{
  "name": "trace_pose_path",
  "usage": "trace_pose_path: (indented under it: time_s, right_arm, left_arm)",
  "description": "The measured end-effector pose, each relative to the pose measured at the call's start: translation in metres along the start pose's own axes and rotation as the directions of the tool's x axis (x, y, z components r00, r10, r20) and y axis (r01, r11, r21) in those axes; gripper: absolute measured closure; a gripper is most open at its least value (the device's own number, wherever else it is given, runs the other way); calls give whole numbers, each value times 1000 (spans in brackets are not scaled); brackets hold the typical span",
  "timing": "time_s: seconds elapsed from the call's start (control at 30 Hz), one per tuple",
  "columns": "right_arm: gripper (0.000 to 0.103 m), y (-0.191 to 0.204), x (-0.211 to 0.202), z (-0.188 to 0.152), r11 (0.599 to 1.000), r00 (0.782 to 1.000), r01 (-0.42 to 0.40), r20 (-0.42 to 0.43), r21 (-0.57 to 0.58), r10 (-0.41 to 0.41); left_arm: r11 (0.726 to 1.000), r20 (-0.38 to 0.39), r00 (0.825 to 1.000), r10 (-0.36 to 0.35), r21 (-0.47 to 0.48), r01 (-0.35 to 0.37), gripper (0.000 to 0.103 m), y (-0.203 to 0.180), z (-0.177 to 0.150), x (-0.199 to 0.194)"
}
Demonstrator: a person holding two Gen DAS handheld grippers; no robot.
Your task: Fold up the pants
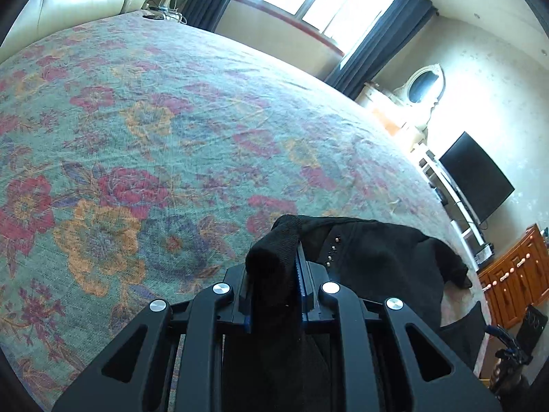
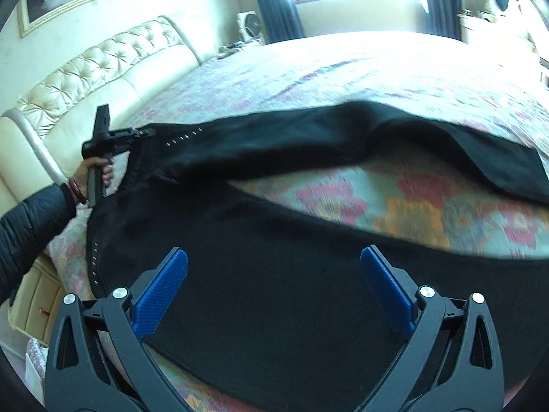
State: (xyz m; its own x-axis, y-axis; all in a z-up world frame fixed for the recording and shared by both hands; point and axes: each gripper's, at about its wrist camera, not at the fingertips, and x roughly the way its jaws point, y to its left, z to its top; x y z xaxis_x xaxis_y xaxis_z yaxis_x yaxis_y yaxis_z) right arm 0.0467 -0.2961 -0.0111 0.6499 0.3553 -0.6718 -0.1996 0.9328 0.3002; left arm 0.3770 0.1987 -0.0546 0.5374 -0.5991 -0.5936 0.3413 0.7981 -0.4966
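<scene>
Left fingers (image 1: pixel 274 274) pinch black pants (image 2: pixel 274 292); right fingers (image 2: pixel 384 285) spread wide

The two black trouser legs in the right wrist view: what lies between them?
Between the upper leg and the lower leg of the black pants, only a bare wedge of the floral bedspread shows, widening to the right. This shows only in the right wrist view.

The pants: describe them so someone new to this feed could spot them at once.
Start at the big bed with the flowered bedspread. Across it lies the only dark garment, the black pants, legs spread apart in a V. Short rows of small silver studs near the waist mark them; the left gripper is clamped on that end, while the right gripper hovers open over one leg.
</scene>
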Motion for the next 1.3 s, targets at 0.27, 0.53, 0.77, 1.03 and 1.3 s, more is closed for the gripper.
trace_pose_path:
  time_s: [0.27, 0.53, 0.77, 1.03, 1.3]
  right_arm:
    - [2, -64, 102, 168, 980, 991, -46, -134, -195, 20]
    - [2, -91, 249, 221, 935, 919, 26, -360, -354, -162]
    - [47, -84, 288, 217, 922, 851, -85, -508, -377, -129]
    - [57, -83, 286, 211, 911, 797, -162, -594, -379, -106]
    - [93, -75, 228, 206, 882, 887, -111, -447, -458, -120]
  left_arm:
    - [997, 41, 998, -40, -61, 43, 84, 1, 0, -4]
    - [995, 52, 998, -40, -86, 44, 84, 8, 0, -3]
    - [997, -5, 1000, -11, -71, 10, 84, 12, -2, 13]
    - [985, -26, 999, -38, -169, 33, 83, 38, -5, 21]
    - [992, -16, 1000, -12, -127, 10, 94, 29, -4, 20]
